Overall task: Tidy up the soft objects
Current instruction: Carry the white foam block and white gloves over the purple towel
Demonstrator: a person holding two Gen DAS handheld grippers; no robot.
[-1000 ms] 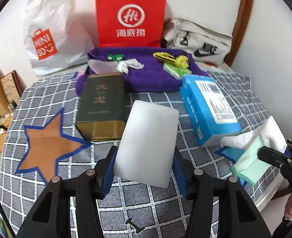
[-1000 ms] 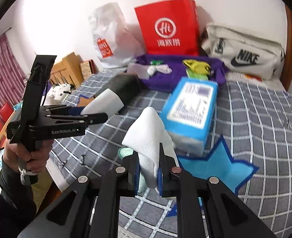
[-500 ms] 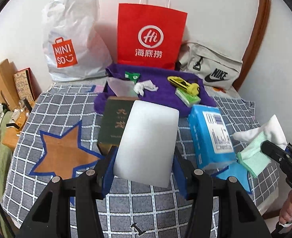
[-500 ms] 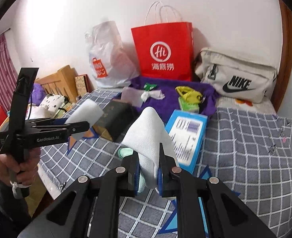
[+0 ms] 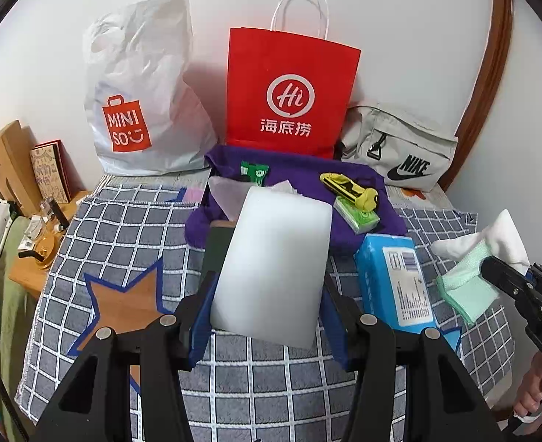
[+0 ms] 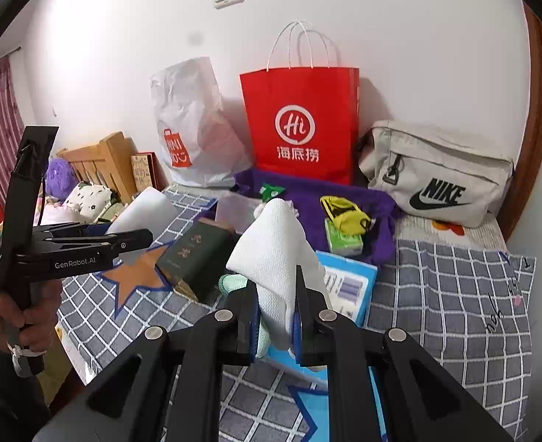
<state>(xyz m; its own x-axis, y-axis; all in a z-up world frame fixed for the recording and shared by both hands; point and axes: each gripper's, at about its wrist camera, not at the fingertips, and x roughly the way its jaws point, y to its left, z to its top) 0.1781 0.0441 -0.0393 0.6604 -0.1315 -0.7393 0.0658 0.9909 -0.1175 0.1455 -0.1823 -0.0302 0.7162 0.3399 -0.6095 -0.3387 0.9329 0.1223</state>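
Grippers (image 5: pixel 267 316) (image 6: pixel 276 326) hover level, clamping sponge (image 5: pixel 274 265) and cloths (image 6: pixel 274 250).

A grey cloth (image 5: pixel 123 221) with a white grid pattern covers the surface. On it lie an orange-brown star (image 5: pixel 123 302) edged in blue and a light blue star (image 6: pixel 315 412) edged in darker blue. A purple towel (image 5: pixel 300 176) lies far back. Behind it stand a red paper bag (image 5: pixel 289 88) with a white logo, and a white plastic bag (image 5: pixel 142 92) with an orange logo to its left. A beige bag (image 5: pixel 400 147) with a black logo lies on the right. A dark green box (image 6: pixel 197 254) has gold lettering.
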